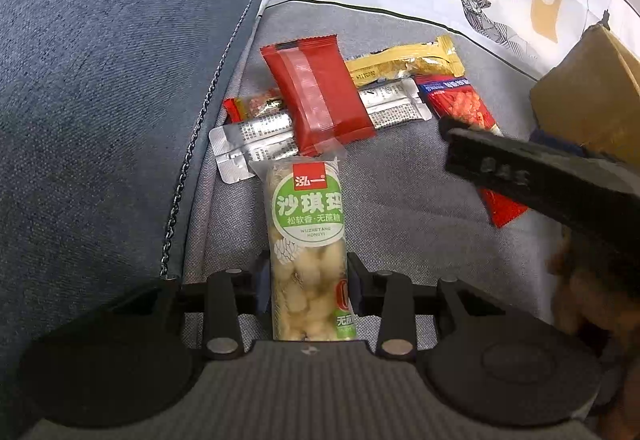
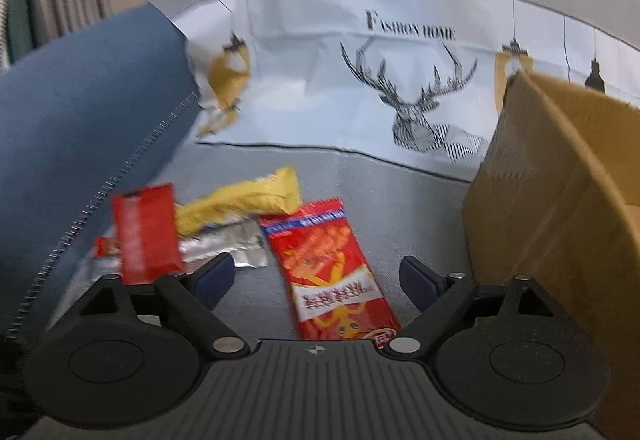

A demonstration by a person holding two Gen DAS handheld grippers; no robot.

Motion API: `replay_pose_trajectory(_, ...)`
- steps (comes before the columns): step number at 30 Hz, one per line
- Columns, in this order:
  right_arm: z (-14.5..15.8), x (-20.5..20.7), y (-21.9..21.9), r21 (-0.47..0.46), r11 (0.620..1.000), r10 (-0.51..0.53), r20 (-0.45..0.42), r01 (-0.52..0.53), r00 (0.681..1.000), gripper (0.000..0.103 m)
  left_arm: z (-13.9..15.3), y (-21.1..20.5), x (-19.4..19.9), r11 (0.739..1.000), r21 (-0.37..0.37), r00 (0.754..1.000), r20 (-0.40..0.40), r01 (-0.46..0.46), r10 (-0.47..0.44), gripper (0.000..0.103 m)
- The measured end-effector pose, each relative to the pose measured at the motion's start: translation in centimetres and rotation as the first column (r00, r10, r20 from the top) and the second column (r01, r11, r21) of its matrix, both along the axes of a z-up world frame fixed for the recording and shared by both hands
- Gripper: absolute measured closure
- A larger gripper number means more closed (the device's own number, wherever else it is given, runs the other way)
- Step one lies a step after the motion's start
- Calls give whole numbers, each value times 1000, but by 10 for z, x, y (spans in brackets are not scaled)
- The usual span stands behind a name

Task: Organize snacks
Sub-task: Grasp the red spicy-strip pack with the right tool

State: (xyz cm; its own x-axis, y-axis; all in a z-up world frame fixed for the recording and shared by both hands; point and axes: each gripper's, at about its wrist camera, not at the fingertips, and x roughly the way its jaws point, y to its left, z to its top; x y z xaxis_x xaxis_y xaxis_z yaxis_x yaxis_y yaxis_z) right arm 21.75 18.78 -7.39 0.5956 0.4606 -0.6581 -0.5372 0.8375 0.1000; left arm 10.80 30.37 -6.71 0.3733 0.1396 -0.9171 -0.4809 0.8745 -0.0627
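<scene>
Gripping a clear-wrapped sachima bar [image 1: 306, 252] at its lower half, left gripper [image 1: 308, 280] holds it over the grey cushion [image 1: 400, 208]. Right gripper [image 2: 316, 276] hangs jaws wide apart, empty, above red snack packet [image 2: 332, 272]; cardboard box [image 2: 560, 200] just right.

Both wrist views close, angled down at sofa seat; shared: snack pile [image 1: 320, 100], deer cloth [image 2: 400, 80].
</scene>
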Motion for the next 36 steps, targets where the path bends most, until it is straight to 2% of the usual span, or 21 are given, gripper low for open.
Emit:
replay_pose_trajectory(5, -25, 18, 4, -43, 999, -17, -118, 12, 993, 7, -1, 1, 0, 1000, -2, 1000, 3, 4, -4, 61)
replay_pose_trajectory(8, -27, 16, 4, -43, 999, -17, -109, 12, 994, 9, 0, 1, 0, 1000, -4, 1000, 5, 3, -3, 61)
replay_pose_trajectory(10, -26, 12, 4, -31, 1000, -8, -106, 5, 994, 20, 0, 1, -1, 1000, -8, 1000, 8, -3, 3, 61)
replay_pose_trajectory(12, -22, 4, 5, -25, 999, 23, -84, -25, 996, 47, 1, 1, -1, 1000, -8, 1000, 9, -6, 6, 61)
replay_pose_trajectory(14, -19, -2, 4, -1, 998, 59, -84, -59, 995, 52, 2, 2, -2, 1000, -8, 1000, 11, -9, 9, 61)
replay_pose_trajectory(19, -13, -16, -3, 50, 993, 111, -127, -106, 986, 55, 3, 3, -5, 1000, -19, 1000, 20, -18, 18, 62)
replay_pose_trajectory(27, -1, -67, -20, 7, 992, 127, -146, -127, 981, 58, 10, -9, -8, 999, -22, 999, 48, 23, -22, 63)
replay_pose_trajectory(32, 0, -100, -38, -12, 993, 115, -194, -119, 974, 58, 17, -22, -13, 998, -2, 996, 70, 61, -60, 63)
replay_pose_trajectory(36, 3, -121, -54, -16, 993, 111, -223, -117, 969, 58, 16, -25, -18, 995, -7, 994, 58, 95, -95, 63)
